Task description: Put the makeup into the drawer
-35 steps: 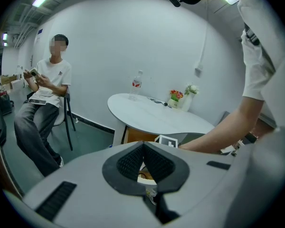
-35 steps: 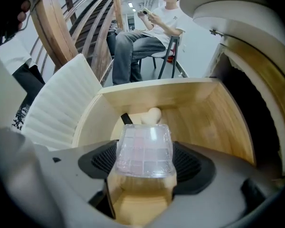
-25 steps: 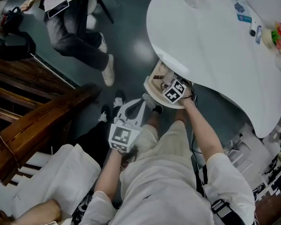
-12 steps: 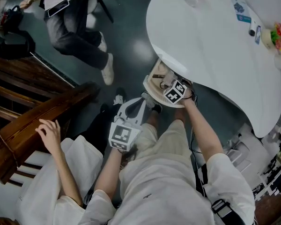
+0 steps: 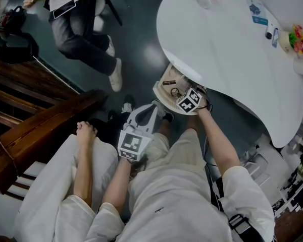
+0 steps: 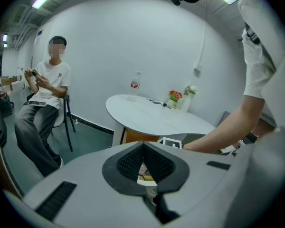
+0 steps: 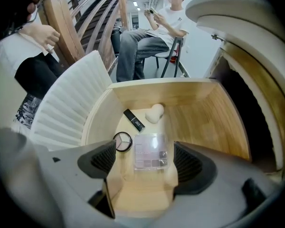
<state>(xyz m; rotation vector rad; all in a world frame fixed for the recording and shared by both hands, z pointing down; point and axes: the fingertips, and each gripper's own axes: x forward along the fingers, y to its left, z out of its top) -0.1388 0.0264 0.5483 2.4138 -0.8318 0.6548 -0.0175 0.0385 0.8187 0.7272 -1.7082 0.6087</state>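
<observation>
white bench (image 5: 232,44) over dark teal floor (image 5: 136,49), its wooden drawer (image 7: 204,113) open beneath. your right claw (image 7: 146,161) hangs over the drawer, jaws apart and gripping nothing. only that claw's view shows the makeup lying inside: clear palette (image 7: 150,152) below the jaws, round compact (image 7: 122,141), black tube (image 7: 134,119), pale sponge (image 7: 155,112). your left claw (image 6: 143,164) is closed and empty – its view alone shows the bottle (image 6: 134,83) and flowers (image 6: 175,95) on the bench.

Wooden drawer (image 7: 199,113) pulled open. On its floor: clear rectangular palette (image 7: 150,152) lying flat; round compact (image 7: 123,141) just beside it, toward left wall; beyond them black tube (image 7: 134,119) lying diagonal, pale sponge (image 7: 155,112) beside it.
</observation>
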